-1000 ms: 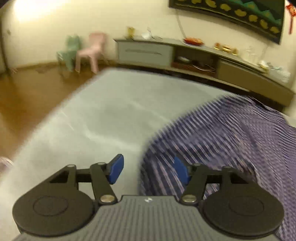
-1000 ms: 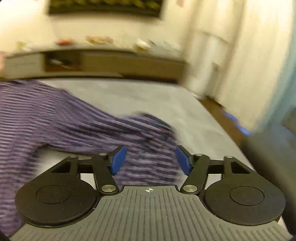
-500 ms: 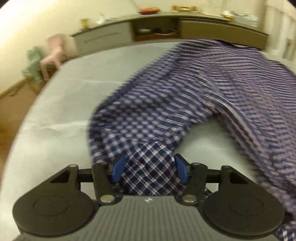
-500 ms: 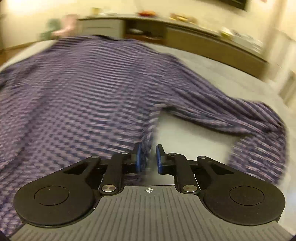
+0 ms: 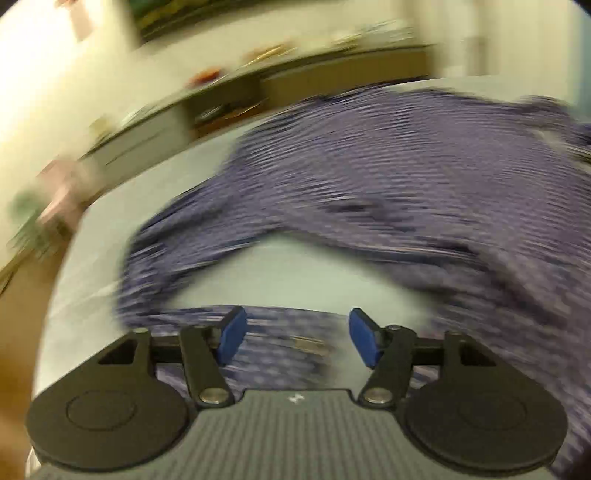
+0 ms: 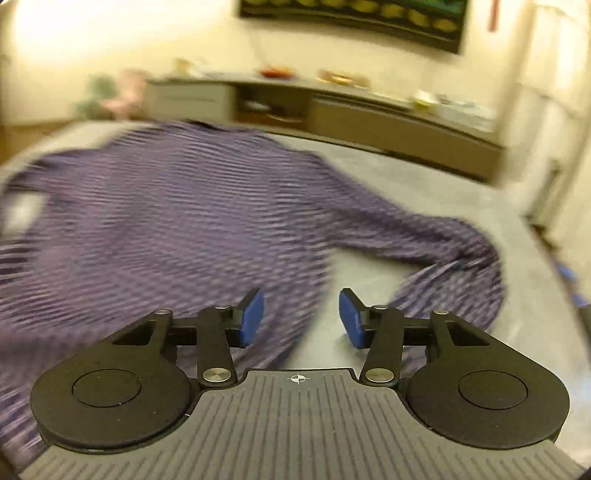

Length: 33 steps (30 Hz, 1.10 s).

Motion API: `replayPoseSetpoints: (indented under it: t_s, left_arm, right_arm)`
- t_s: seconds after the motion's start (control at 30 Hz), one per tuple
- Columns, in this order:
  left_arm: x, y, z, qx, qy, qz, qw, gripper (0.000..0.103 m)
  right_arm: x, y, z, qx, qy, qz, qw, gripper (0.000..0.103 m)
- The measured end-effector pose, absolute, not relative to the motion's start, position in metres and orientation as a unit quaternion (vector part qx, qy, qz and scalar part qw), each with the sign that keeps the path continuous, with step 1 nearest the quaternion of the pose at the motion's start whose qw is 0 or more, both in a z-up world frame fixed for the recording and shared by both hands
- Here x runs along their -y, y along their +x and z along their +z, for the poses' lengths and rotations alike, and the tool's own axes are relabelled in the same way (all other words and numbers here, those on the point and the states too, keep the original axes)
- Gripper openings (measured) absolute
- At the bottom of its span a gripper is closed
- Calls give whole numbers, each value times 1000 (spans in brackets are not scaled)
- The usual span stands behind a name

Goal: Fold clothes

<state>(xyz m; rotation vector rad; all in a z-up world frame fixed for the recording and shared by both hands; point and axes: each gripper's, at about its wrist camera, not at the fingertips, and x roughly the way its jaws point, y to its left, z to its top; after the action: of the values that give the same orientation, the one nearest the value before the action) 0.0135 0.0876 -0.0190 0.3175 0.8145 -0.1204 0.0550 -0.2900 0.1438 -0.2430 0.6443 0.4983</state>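
A blue-and-purple checked shirt (image 6: 177,206) lies spread on a pale grey bed (image 6: 436,184), blurred by motion in both views. In the right wrist view its body fills the left and one sleeve (image 6: 454,258) curls round at the right. My right gripper (image 6: 301,308) hovers over the shirt's near edge, its jaws opening and the blue pads pressing on nothing. In the left wrist view the shirt (image 5: 388,173) arches across the bed (image 5: 295,273), and a sleeve end (image 5: 288,343) lies below my left gripper (image 5: 295,326), whose jaws are opening, the pads clear of the cloth.
A long low cabinet (image 6: 369,114) with small items on top runs along the far wall under a dark picture (image 6: 354,14). Small pink and green chairs (image 6: 114,96) stand on the wooden floor at the left. The bed's right edge (image 6: 554,280) drops to the floor.
The right gripper, nearly shut at the shirt's edge half a second ago, has opened. The left pads have spread away from the sleeve end. Both views have swung sideways.
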Motion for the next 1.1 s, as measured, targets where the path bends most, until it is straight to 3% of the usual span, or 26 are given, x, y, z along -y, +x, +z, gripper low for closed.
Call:
replayPoseSetpoints:
  t_s: [0.07,0.2,0.27,0.3,0.33,0.37,0.4,0.43,0.5,0.6,0.67,0.7,0.77,0.83,0.87,1.0,1.1]
  left_arm:
    - [-61,-15,-29,-388,190,-72,899,71]
    - [-28,-40,-49,-386,257,-66,883,80]
    - [-25,-37,-59,-395,272,-58,875,82]
    - [-25,-33,-59,-401,264,-60,875,79]
    - [-24,-27,-59,-406,250,-65,876,59]
    - [-23,-22,-59,-411,236,-71,877,39]
    - [-26,-17,-53,-420,202,-79,881,2]
    - [-34,-15,-41,-418,142,-92,893,0]
    - [-57,-22,-23,-399,32,-101,911,0]
    - [-93,-35,0,-360,-126,-106,918,1]
    - [-96,-37,-11,-386,-97,-55,915,1]
    - [-86,-40,-16,-397,-39,-32,916,5]
    - [-55,-54,-17,-386,61,-55,919,21]
    - [-23,-75,-14,-356,127,-116,918,60]
    - [-7,-89,-16,-337,164,-146,916,66]
    - [46,-142,-34,-261,315,-262,874,77]
    - [58,-152,-58,-261,381,-284,840,79]
  right_arm:
    - [295,10,142,-313,-101,299,896,51]
    - [298,-71,133,-300,-95,377,871,88]
    - [287,-90,122,-310,-134,383,860,87]
    - [279,-96,117,-310,-168,379,856,83]
    - [272,-95,111,-313,-202,364,854,77]
    - [264,-95,104,-315,-235,348,851,46]
    - [263,-92,103,-329,-241,337,849,5]
    - [271,-88,109,-331,-213,333,857,0]
    - [287,-80,121,-333,-155,324,872,0]
    - [336,-59,141,-337,30,330,881,0]
    - [364,-39,132,-365,124,307,870,0]
    - [371,-32,127,-383,156,306,858,0]
    - [380,-23,117,-405,205,307,836,0]
    - [379,-20,114,-410,220,305,831,5]
    - [377,-21,115,-406,213,297,838,13]
    - [364,-20,113,-396,188,276,856,14]
    - [373,-22,114,-388,210,268,856,14]
